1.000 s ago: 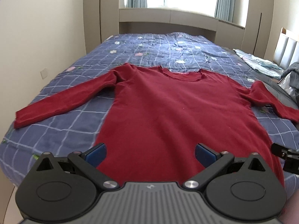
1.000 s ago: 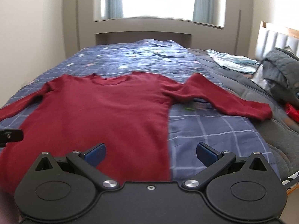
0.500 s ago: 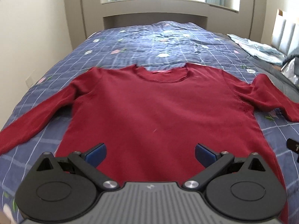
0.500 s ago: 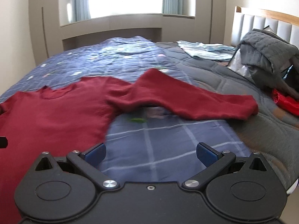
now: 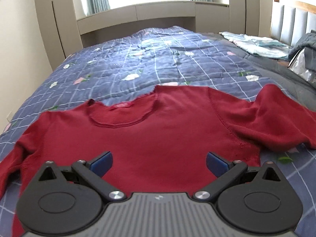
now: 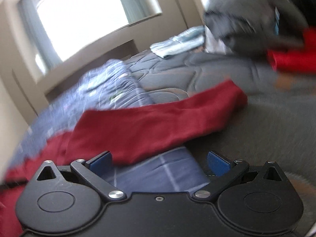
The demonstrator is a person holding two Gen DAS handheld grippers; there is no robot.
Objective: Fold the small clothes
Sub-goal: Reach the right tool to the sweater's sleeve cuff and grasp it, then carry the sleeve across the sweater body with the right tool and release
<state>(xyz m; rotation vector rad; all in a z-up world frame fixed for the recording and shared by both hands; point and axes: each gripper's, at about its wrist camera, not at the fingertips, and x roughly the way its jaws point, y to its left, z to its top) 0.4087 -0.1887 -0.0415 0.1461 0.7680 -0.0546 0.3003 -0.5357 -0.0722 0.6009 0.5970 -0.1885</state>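
Observation:
A dark red long-sleeved top [image 5: 158, 136] lies flat, front up, on the bed, neckline [image 5: 120, 118] away from me. My left gripper [image 5: 158, 163] is open and empty, low over the chest of the top. My right gripper [image 6: 159, 162] is open and empty, close to the top's right sleeve [image 6: 158, 124], which stretches across the blurred right wrist view towards its cuff [image 6: 235, 96]. The left sleeve [image 5: 11, 162] runs off the left wrist view's left edge.
The bed has a blue checked quilt [image 5: 158, 59] and a grey quilted cover [image 6: 256, 130] on its right side. A folded pale blue cloth [image 5: 258, 45], a grey garment [image 6: 256, 19] and a bright red item [image 6: 292, 57] lie by the headboard. A wall [image 5: 17, 59] runs along the left.
Both grippers moved forward along the top. The left went from the hem up over the chest. The right swung right and tilted, now facing the right sleeve. Both stayed open.

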